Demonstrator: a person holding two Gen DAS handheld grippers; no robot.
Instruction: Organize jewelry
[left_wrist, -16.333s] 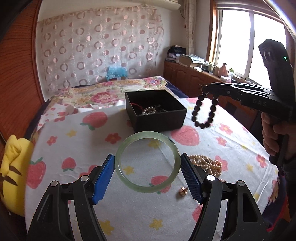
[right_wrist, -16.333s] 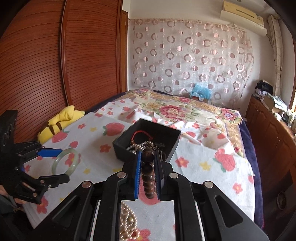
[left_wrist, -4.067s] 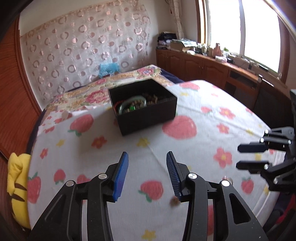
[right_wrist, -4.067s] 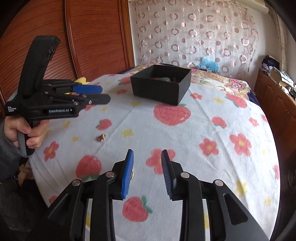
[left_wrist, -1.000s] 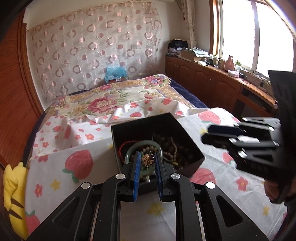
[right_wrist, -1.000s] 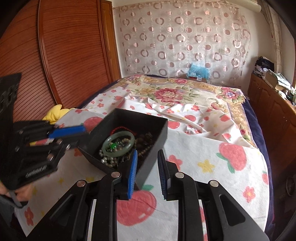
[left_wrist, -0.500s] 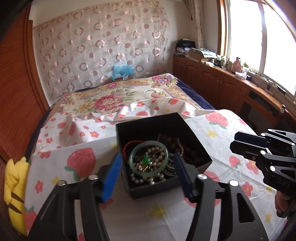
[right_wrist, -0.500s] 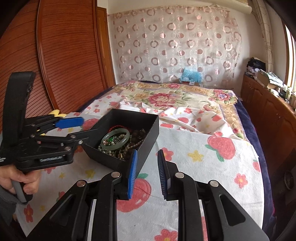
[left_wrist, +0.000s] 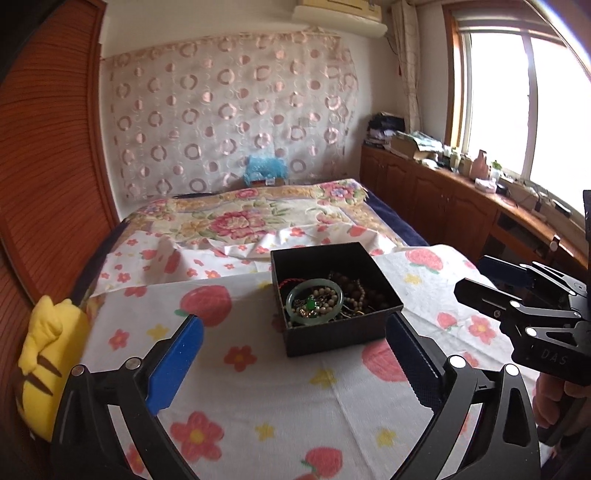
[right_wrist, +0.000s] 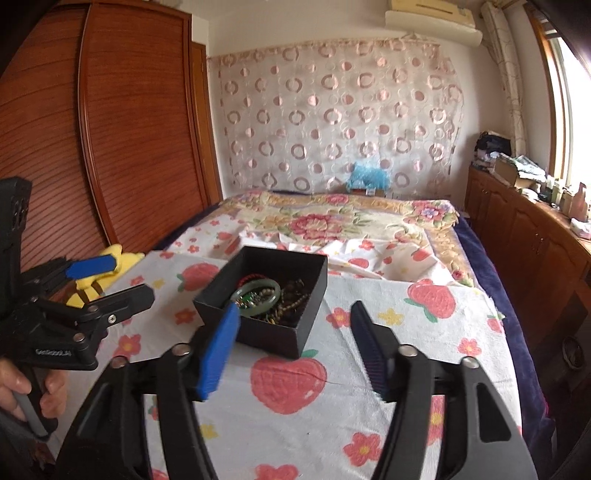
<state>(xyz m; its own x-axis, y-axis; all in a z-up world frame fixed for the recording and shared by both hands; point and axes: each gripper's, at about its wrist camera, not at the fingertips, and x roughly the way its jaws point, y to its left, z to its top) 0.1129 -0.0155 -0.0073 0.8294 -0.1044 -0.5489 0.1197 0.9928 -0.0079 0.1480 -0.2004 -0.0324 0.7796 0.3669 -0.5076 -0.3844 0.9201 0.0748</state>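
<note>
Black box (left_wrist: 334, 332) of jewelry, left gripper (left_wrist: 291, 363) and right gripper (right_wrist: 295, 354) spread wide, hovering near.

Left gripper (right_wrist: 99, 284) is cut off by the frame's left edge. Right gripper's blue pad (right_wrist: 218, 350) blurs and covers the box's (right_wrist: 295, 336) near corner. Beads (left_wrist: 354, 295) tangle under the bangle (left_wrist: 314, 302), too small to separate.

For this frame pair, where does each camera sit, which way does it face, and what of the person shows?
Left wrist: on the left claw, looking forward over its open blue fingers at the black box; the right claw and a hand show at right.
Right wrist: on the right claw, facing the same box; the left claw and hand at left.
Shared: box, green bangle, strawberry cloth, yellow plush.
</note>
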